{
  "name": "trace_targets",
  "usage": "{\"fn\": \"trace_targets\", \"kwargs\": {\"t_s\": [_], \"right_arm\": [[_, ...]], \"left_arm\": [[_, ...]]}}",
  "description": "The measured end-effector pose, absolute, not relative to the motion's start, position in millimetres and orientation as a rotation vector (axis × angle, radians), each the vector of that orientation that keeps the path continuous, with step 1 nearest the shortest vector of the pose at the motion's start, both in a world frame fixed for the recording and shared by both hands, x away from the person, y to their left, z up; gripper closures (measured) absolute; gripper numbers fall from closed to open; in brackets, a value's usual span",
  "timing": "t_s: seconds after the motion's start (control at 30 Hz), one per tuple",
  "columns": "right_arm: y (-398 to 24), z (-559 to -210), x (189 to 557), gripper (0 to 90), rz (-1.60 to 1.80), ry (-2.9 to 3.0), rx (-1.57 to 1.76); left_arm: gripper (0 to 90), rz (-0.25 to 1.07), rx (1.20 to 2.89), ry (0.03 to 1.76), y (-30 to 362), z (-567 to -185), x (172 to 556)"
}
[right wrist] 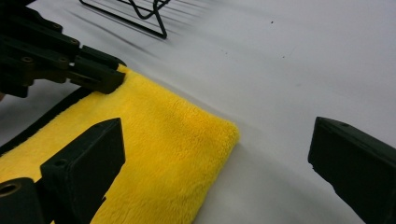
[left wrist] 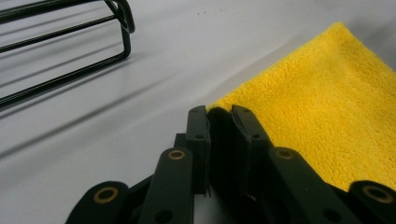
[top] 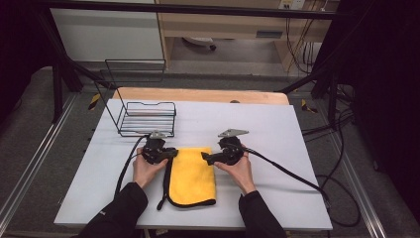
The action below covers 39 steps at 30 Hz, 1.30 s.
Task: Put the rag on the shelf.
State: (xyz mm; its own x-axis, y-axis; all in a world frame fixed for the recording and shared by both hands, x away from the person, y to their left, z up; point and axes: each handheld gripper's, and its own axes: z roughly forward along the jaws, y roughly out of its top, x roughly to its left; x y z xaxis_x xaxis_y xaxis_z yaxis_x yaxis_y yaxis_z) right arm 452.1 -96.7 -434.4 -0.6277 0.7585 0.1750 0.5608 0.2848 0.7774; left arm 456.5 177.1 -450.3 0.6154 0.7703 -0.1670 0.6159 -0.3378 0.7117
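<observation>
left claw (left wrist: 219,116) pinches the yellow cloth's (top: 192,174) far corner; right claw (right wrist: 215,154), spread wide, hasn't gripped its corner yet, so lifting is left.

Even overhead light falls on the matte white tabletop (top: 277,129), while the surroundings sink into darkness. The high view is soft and low in detail. In the left gripper view, the black wire rack (left wrist: 65,46) casts pale, diffuse shadows. In the right gripper view, the near black jaws are out of focus and the fluffy yellow microfibre cloth (right wrist: 159,154) stays vivid, without glare.
</observation>
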Motion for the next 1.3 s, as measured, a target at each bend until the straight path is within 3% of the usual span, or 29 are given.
{"fn": "trace_targets", "kwargs": {"t_s": [0.1, 0.37, 0.6, 0.9, 1.3], "right_arm": [[-92, -444, 461, 13.6, 1.232, 2.332, 1.270], [-91, -453, 469, 45.7, 1.189, 2.352, 1.267], [-91, -453, 469, 66.6, 1.206, 2.407, 1.338], [-90, -452, 469, 81.1, 1.227, 2.445, 1.426], [-92, -438, 459, 83.8, 1.290, 2.385, 1.376]], "left_arm": [[77.3, 0.267, 2.075, 1.077, 176, -450, 456], [77.0, 0.280, 2.080, 1.065, 176, -451, 455], [76.6, 0.282, 2.082, 1.056, 176, -451, 456], [76.8, 0.242, 2.067, 1.058, 179, -451, 458], [79.9, 0.239, 2.019, 1.064, 184, -444, 454]]}}
